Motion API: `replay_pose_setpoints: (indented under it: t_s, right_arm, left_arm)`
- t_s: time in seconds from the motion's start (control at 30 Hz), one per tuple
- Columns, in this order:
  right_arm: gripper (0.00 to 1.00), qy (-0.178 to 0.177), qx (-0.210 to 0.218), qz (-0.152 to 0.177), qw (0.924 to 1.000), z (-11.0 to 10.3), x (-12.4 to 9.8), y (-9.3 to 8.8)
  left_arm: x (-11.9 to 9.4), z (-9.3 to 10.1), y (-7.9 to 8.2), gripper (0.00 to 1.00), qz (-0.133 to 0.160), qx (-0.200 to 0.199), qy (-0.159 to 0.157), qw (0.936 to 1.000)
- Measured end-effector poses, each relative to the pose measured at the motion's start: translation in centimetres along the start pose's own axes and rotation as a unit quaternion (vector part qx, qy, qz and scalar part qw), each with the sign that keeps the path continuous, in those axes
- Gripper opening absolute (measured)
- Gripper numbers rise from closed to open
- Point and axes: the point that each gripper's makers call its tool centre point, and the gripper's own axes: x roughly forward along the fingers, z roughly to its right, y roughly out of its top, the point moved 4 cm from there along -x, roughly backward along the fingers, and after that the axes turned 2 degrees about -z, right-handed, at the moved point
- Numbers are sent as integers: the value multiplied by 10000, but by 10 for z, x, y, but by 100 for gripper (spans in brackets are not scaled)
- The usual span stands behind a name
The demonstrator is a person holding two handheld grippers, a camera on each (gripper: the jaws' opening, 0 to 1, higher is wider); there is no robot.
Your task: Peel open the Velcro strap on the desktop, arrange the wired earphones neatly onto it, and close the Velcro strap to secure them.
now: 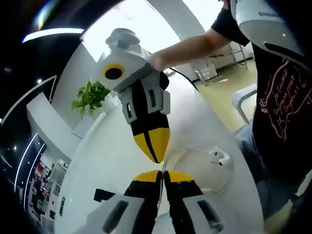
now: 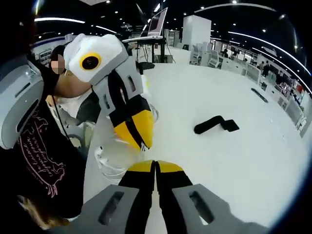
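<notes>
Looking along the left gripper view from its left side, found a dark end of the Velcro strap (image 1: 100, 195) lying flat on the white table (image 1: 107, 156), just beside the left claw (image 1: 162, 174). Saw that claw's jaws pressed together with nothing visible between them. Met the right claw (image 1: 153, 148) coming in from above, tip to tip with the left one and likewise closed on nothing that could be made out. Found the wired earphones (image 1: 207, 165) further right, a loose coil of clear cable with the white buds on its far side, near both tips but gripped by neither.

Read the right gripper view the same way: earphones (image 2: 114, 156) at the left by the table edge, then the left claw (image 2: 141, 139) angling down over them, then the right claw (image 2: 156, 166) with jaws shut, then the strap (image 2: 214, 125) well apart to the right on bare table (image 2: 219, 87).

Judged the strap's long axis to run across that view, from lower left to right, with a kink near its right end. Could not tell whether its flap was peeled or fastened. Judged the strap to lie on the left claw's left and the right claw's right, opposite the earphones, with the left claw probably the nearer, so the peel called for swinging away from the coil first.
</notes>
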Motion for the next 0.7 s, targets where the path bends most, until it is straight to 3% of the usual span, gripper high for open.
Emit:
replay_pose_setpoints:
  t_s: [0.17, 0.27, 0.33, 0.4, 0.5, 0.7]
  right_arm:
    - [10, -402, 701, -19, 9967, 1, -18, -11]
    - [11, -448, 1082, -199, 9929, -2, -23, -16]
    - [11, -515, 1294, -176, 9901, -6, -27, -11]
    - [11, -567, 1485, -112, 9872, -10, -29, -3]
    - [11, -619, 1479, -226, 9868, -13, -23, 9]
    - [13, -868, 1436, -712, 9832, -3, -4, 7]
  left_arm:
    - [-3, -2, -1, 8, 85, -169, 227, 9996]
    - [-1, -3, -5, 8, -86, -359, 387, 9986]
    - [1, -7, -9, 8, -255, -678, 592, 9956]
    - [4, -9, -8, 8, -321, -721, 650, 9948]
    - [6, -12, -4, 8, -453, -937, 766, 9916]
    - [4, -19, -6, 8, -874, -1376, 1254, 9786]
